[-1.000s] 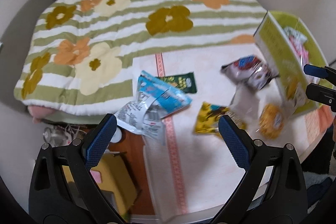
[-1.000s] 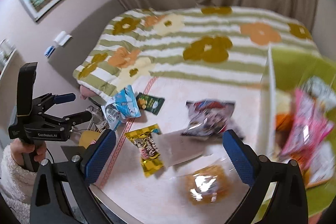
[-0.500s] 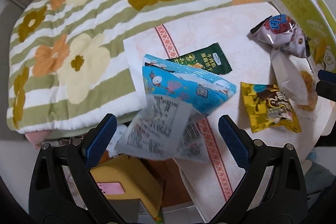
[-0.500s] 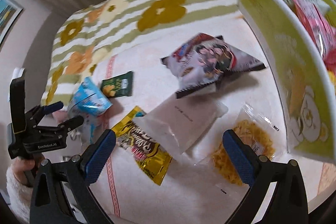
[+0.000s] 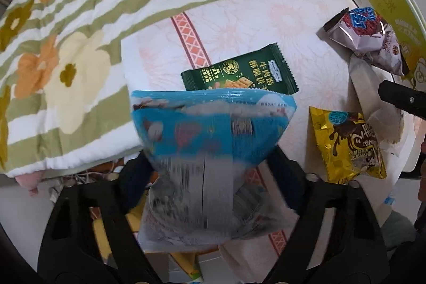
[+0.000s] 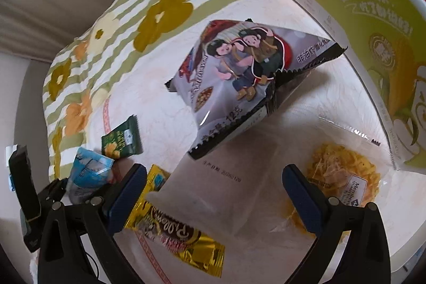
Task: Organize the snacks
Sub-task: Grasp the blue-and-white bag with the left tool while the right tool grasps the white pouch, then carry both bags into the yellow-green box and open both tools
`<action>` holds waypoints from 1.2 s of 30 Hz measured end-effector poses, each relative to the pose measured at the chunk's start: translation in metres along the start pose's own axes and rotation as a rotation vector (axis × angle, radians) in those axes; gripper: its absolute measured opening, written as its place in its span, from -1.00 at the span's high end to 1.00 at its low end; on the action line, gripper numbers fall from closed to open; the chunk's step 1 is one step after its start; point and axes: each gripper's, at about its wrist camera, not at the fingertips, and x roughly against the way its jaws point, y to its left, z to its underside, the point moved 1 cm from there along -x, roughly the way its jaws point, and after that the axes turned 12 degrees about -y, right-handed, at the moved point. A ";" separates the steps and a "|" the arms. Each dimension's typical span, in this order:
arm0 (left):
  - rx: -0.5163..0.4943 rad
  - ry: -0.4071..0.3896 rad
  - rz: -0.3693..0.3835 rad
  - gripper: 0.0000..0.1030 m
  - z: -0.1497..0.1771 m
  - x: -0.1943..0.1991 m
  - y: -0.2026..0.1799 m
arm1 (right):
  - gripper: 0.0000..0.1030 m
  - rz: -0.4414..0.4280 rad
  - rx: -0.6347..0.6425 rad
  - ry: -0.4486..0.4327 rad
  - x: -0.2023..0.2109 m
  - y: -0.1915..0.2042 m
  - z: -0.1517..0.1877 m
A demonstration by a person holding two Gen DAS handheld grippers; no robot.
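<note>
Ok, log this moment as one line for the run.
task: organize snacks | left claw: around blue snack bag, grip unclear | right claw: open over white packet | green box: far right

light: soft, even, fairly bright indoor; source not visible
shadows: faint, under grey snack bag
glare: small glints on gold packet, grey bag foil
blur: blue packet smeared close to lens; rest mostly sharp
distortion: heavy fisheye bend, black vignette at corners
</note>
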 end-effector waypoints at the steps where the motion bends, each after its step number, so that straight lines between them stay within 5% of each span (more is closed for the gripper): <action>1: 0.011 0.005 0.002 -0.40 0.000 -0.002 0.000 | -0.97 0.012 0.000 -0.002 -0.001 -0.001 0.000; 9: 0.059 -0.027 0.018 -0.28 -0.003 0.007 0.000 | -0.94 0.054 0.019 -0.008 -0.011 0.002 0.000; 15: 0.080 -0.054 0.020 -0.28 -0.008 0.017 -0.007 | -0.55 0.088 0.082 -0.012 -0.016 0.005 0.002; 20: 0.113 -0.079 0.030 -0.28 -0.012 0.027 -0.010 | -0.45 0.100 0.167 -0.013 -0.016 0.007 0.006; 36: 0.117 -0.168 0.036 -0.28 -0.018 0.065 -0.038 | -0.34 -0.133 0.084 -0.044 0.041 0.000 0.024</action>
